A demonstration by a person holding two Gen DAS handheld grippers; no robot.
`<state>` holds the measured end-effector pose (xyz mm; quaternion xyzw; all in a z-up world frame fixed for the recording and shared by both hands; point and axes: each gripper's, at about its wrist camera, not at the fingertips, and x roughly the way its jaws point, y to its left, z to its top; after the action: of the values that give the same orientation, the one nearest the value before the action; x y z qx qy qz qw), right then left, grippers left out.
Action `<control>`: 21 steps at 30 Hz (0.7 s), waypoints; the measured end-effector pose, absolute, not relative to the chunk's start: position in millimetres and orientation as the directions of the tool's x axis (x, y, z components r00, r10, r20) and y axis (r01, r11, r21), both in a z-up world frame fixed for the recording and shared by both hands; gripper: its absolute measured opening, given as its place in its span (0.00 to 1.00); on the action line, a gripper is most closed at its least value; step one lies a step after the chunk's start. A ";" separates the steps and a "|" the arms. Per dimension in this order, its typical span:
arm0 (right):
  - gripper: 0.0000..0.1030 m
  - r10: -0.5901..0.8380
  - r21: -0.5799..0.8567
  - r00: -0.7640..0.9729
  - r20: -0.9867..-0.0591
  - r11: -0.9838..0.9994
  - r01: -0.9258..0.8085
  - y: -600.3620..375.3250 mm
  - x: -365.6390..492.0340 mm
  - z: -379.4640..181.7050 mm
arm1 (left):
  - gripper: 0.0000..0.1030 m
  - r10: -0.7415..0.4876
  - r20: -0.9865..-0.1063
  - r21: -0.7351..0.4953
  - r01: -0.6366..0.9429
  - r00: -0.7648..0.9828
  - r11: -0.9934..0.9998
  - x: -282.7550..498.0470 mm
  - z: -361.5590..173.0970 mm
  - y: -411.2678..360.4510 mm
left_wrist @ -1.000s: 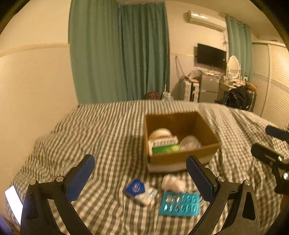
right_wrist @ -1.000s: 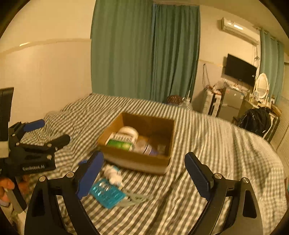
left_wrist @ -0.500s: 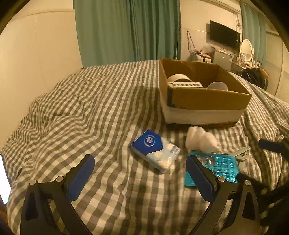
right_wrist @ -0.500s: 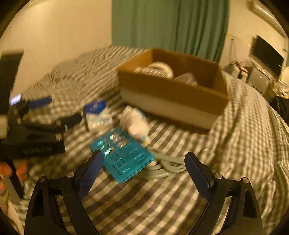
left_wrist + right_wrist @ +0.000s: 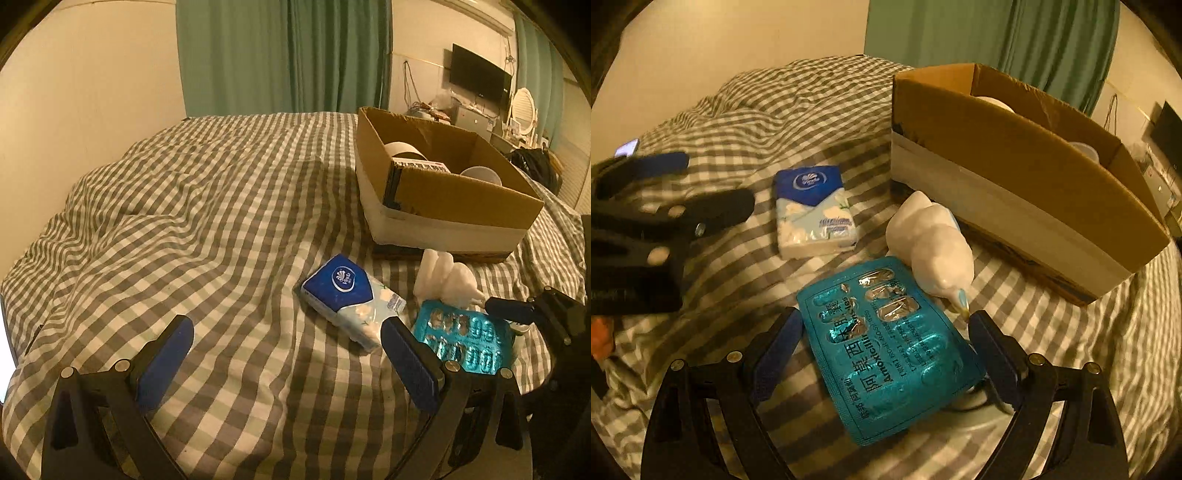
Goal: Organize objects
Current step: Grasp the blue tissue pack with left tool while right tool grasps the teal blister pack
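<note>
On the checked bedspread lie a teal blister pack [image 5: 886,343], a white squeeze bottle [image 5: 934,243] and a blue-and-white tissue pack [image 5: 812,210]. My right gripper [image 5: 886,350] is open and low over the bed, one finger on each side of the blister pack. In the left wrist view the tissue pack [image 5: 347,295] sits just ahead and right of my open left gripper [image 5: 286,354], which holds nothing. The blister pack [image 5: 465,339] and bottle [image 5: 447,277] lie further right. An open cardboard box [image 5: 1015,166] stands behind them, holding a tape roll, a carton and a bowl.
A pale grey object [image 5: 964,406] pokes out from under the blister pack. My left gripper [image 5: 665,206] shows at the left in the right wrist view. A lit phone [image 5: 628,147] lies near the bed's edge. Curtains, wall and furniture stand beyond the bed.
Both grippers have dropped down and moved in toward the loose items. The right one now straddles the blister pack; the left one has closed in on the tissue pack.
</note>
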<state>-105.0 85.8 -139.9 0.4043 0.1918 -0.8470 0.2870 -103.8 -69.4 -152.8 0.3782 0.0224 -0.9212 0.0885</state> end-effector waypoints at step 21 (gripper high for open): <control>0.69 -0.273 -0.089 -0.644 -0.714 -0.878 0.470 176.5 -87.8 -82.9 | 1.00 -0.157 -0.715 0.040 0.184 -0.681 -0.982 -136.8 -153.5 -31.2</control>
<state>-87.8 176.5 -82.9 0.3673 0.1346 -0.8967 0.2072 -136.8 -31.2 -153.5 0.3883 0.0174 -0.9166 0.0933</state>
